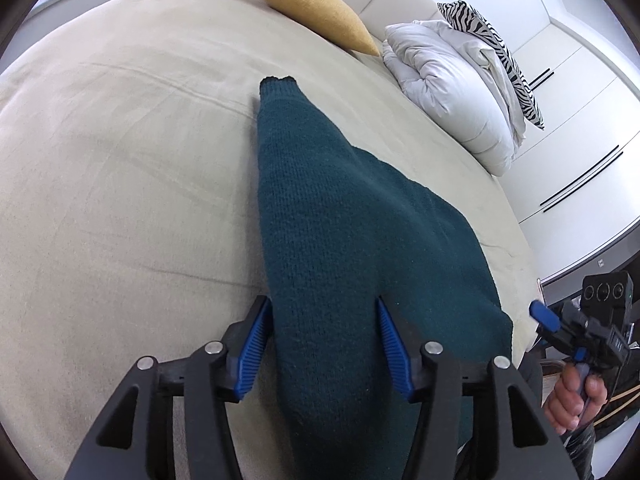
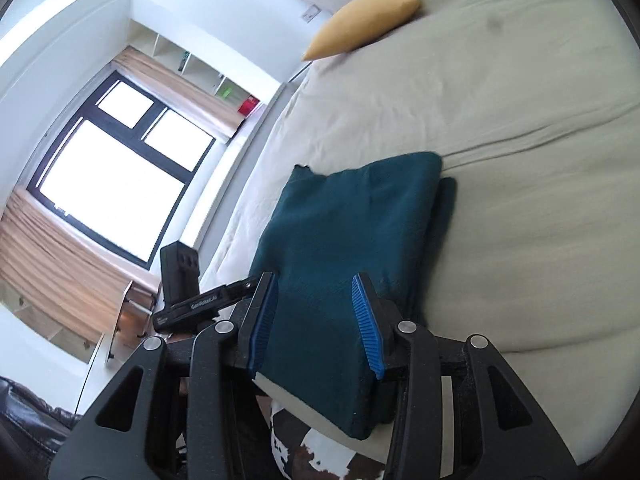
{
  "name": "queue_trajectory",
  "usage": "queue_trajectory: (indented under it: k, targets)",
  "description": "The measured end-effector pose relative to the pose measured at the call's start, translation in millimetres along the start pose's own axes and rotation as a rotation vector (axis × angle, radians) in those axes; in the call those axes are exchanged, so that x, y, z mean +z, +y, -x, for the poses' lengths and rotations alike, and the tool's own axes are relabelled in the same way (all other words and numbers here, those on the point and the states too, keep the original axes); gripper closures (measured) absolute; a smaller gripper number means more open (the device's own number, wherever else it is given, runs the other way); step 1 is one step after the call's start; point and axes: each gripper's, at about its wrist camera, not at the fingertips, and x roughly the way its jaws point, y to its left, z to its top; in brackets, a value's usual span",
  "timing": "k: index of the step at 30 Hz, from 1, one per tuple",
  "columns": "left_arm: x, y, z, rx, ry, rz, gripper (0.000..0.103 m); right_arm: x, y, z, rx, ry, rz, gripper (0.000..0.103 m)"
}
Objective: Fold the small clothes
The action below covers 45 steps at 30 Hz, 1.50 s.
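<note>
A dark teal knit sweater [image 1: 332,240] lies folded on the bed [image 1: 120,160], one sleeve stretching far; both the left gripper [image 1: 324,344] and the right gripper [image 2: 316,320] seem parted, gripping nothing.

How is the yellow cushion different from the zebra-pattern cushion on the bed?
The yellow cushion is plain mustard; the zebra cushion has black and white stripes. The yellow cushion lies directly on the beige bedspread; the zebra cushion sits on a folded white duvet. Both are at the head of the bed.
</note>
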Motion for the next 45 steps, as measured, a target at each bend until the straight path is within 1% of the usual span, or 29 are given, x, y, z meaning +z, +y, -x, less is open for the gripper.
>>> queue_trajectory:
  k: [3, 4, 5, 6, 7, 10, 11, 14, 18, 19, 21, 22, 23, 24, 25, 27, 29, 30, 32, 33, 34, 35, 36, 37, 39, 40, 41, 43, 45]
  targets:
    - [0.5, -0.1, -0.2, -0.001, 0.0, -0.004, 0.045, -10.3, -18.6, -23.9, -0.018, 0.081, -0.063, 0.065]
    - [0.7, -0.7, -0.6, -0.002, 0.0, -0.004, 0.045, -16.3, -30.5, -35.4, -0.033, 0.127, -0.093, 0.07]
    - [0.9, -0.9, -1.0, -0.005, 0.001, -0.001, 0.045, -21.6, -39.1, -41.6, -0.056, 0.151, -0.105, 0.077]
    - [0.2, -0.6, -0.8, -0.005, 0.001, -0.001, 0.045, -27.1, -46.3, -44.8, -0.069, 0.157, -0.11, 0.081]
    - [0.1, -0.9, -0.2, -0.004, -0.001, -0.002, 0.045, -28.9, -49.8, -42.3, -0.053, 0.146, -0.118, 0.082]
    - [0.2, -0.8, -0.1, 0.005, -0.004, -0.006, 0.045, -25.6, -44.7, -31.9, -0.073, 0.133, -0.089, 0.081]
    - [-0.7, -2.6, 1.2, 0.012, -0.009, -0.011, 0.045, -24.6, -40.9, -29.1, -0.079, 0.131, -0.076, 0.079]
    - [-3.4, -5.8, 5.0, 0.023, -0.018, -0.022, 0.045, -25.5, -20.9, -22.5, -0.03, 0.135, -0.03, 0.076]
    - [-7.0, -6.6, 7.7, 0.029, -0.026, -0.027, 0.045, -37.6, -2.4, -35.0, 0.01, 0.203, 0.033, 0.076]
    - [-7.4, -5.8, 7.1, 0.029, -0.025, -0.025, 0.045, -41.9, -3.4, -40.8, 0.008, 0.225, 0.034, 0.076]
    - [-8.2, -3.7, 6.7, 0.025, -0.024, -0.02, 0.045, -49.7, -13.3, -54.2, -0.029, 0.266, 0.007, 0.077]
    - [-8.3, -3.3, 6.7, 0.024, -0.023, -0.02, 0.045, -54.1, -22.2, -61.3, -0.048, 0.285, -0.027, 0.078]
    - [-7.2, -3.9, 7.0, 0.024, -0.023, -0.023, 0.045, -56.3, -30.1, -62.5, -0.038, 0.285, -0.063, 0.078]
    - [-7.0, -5.1, 8.1, 0.031, -0.026, -0.029, 0.045, -56.4, -31.7, -61.8, -0.024, 0.274, -0.083, 0.078]
    - [-6.2, -6.8, 10.4, 0.037, -0.032, -0.037, 0.046, -54.6, -29.5, -57.6, -0.036, 0.261, -0.071, 0.078]
    - [-6.4, -11.9, 15.9, 0.048, -0.047, -0.055, 0.047, -49.4, -23.5, -48.3, -0.088, 0.24, -0.032, 0.078]
    - [-6.0, -19.5, 26.4, 0.076, -0.083, -0.085, 0.047, -41.5, -22.4, -35.6, -0.12, 0.195, -0.028, 0.077]
    - [-5.9, -24.9, 33.4, 0.092, -0.112, -0.107, 0.047, -36.9, -19.9, -27.7, -0.145, 0.162, -0.017, 0.076]
    - [-5.8, -40.8, 51.7, 0.145, -0.197, -0.171, 0.044, -27.2, -7.0, -15.4, -0.237, 0.089, 0.044, 0.076]
    - [-5.9, -49.9, 61.5, 0.174, -0.244, -0.205, 0.036, -23.5, 0.9, -11.2, -0.283, 0.054, 0.074, 0.076]
    - [-6.4, -57.4, 69.6, 0.198, -0.285, -0.232, 0.023, -21.2, 13.1, -9.7, -0.338, 0.008, 0.111, 0.076]
    - [-7.7, -66.2, 79.1, 0.227, -0.336, -0.262, 0.016, -18.2, 21.1, -6.6, -0.376, -0.025, 0.137, 0.076]
    - [-9.7, -74.8, 88.4, 0.258, -0.388, -0.289, 0.001, -14.4, 27.2, -0.5, -0.407, -0.059, 0.164, 0.076]
    - [-12.0, -83.7, 98.0, 0.283, -0.443, -0.316, 0.0, -11.8, 36.5, 3.6, -0.44, -0.096, 0.198, 0.075]
    - [-15.4, -100.0, 114.9, 0.3, -0.526, -0.357, 0.0, -9.3, 53.8, 8.4, -0.506, -0.161, 0.265, 0.061]
    - [-16.4, -108.0, 122.4, 0.314, -0.56, -0.371, 0.0, -9.1, 63.7, 11.3, -0.547, -0.206, 0.303, 0.041]
    - [-16.2, -116.4, 128.8, 0.34, -0.591, -0.378, 0.0, -9.2, 71.6, 15.1, -0.572, -0.251, 0.334, 0.031]
    - [-14.5, -129.2, 140.1, 0.386, -0.638, -0.391, 0.0, -11.6, 89.3, 26.3, -0.585, -0.363, 0.401, 0.024]
    - [-16.0, -138.4, 149.3, 0.416, -0.666, -0.392, 0.0, -15.8, 103.6, 34.8, -0.602, -0.463, 0.444, 0.007]
